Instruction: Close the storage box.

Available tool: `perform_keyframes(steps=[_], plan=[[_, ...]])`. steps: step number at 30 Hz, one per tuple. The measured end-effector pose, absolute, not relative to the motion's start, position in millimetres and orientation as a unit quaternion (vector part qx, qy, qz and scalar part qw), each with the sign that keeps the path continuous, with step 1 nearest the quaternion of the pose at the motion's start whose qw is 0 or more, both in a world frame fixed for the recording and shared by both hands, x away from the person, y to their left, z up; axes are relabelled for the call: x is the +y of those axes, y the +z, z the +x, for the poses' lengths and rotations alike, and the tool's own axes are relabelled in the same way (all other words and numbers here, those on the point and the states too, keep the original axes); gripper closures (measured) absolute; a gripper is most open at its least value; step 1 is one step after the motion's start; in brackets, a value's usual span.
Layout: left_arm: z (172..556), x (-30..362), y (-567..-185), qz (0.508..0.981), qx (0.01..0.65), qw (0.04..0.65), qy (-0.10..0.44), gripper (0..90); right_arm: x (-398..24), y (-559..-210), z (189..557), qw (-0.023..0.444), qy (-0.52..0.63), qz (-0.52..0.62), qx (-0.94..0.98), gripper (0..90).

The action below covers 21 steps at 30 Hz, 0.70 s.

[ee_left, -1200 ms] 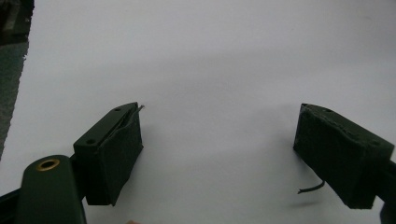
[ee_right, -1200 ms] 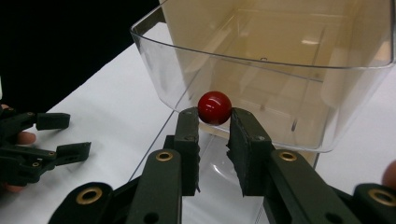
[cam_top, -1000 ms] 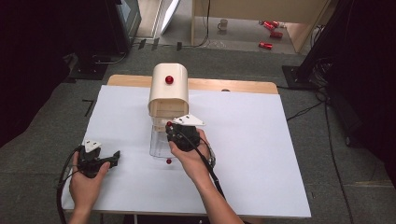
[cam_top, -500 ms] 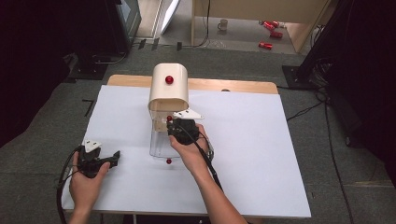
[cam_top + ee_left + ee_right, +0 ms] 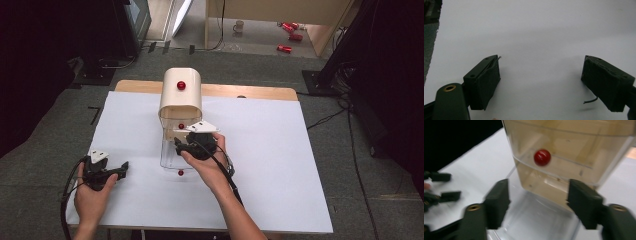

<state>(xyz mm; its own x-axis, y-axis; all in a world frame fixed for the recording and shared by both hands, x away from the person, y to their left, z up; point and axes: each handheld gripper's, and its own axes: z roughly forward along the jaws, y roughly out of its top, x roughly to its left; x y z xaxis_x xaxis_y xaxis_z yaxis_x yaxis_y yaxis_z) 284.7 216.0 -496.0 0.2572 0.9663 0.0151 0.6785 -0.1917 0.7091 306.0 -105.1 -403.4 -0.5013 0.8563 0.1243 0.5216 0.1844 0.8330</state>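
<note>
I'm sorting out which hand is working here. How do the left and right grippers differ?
The left gripper lies low near the white table cover's near-left corner, its jaws over bare sheet; the right gripper sits mid-table, its jaws, just opened, facing the clear plastic drawer with its red knob. Both are open, holding nothing.

white table sheet [image 5: 280,165], mug [image 5: 239,26], 3 red cans [image 5: 290,35]

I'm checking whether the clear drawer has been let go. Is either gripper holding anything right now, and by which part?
Nothing is held. The right gripper has just been opening, jaws apart before the clear drawer; the left gripper is open over the white table.
</note>
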Motion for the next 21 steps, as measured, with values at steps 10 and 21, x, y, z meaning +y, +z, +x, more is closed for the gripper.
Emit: perform_keyframes(steps=[10,21], plan=[[284.5,215.8,-496.0,0.734,0.561,0.300,0.240,15.2,-126.8,-411.0,279.8,0.171,0.434,0.470,0.749,0.0],[284.5,215.9,-495.9,0.735,0.560,0.299,0.240,15.2,-145.9,-438.8,247.1,0.178,0.435,0.477,0.743,0.0]])
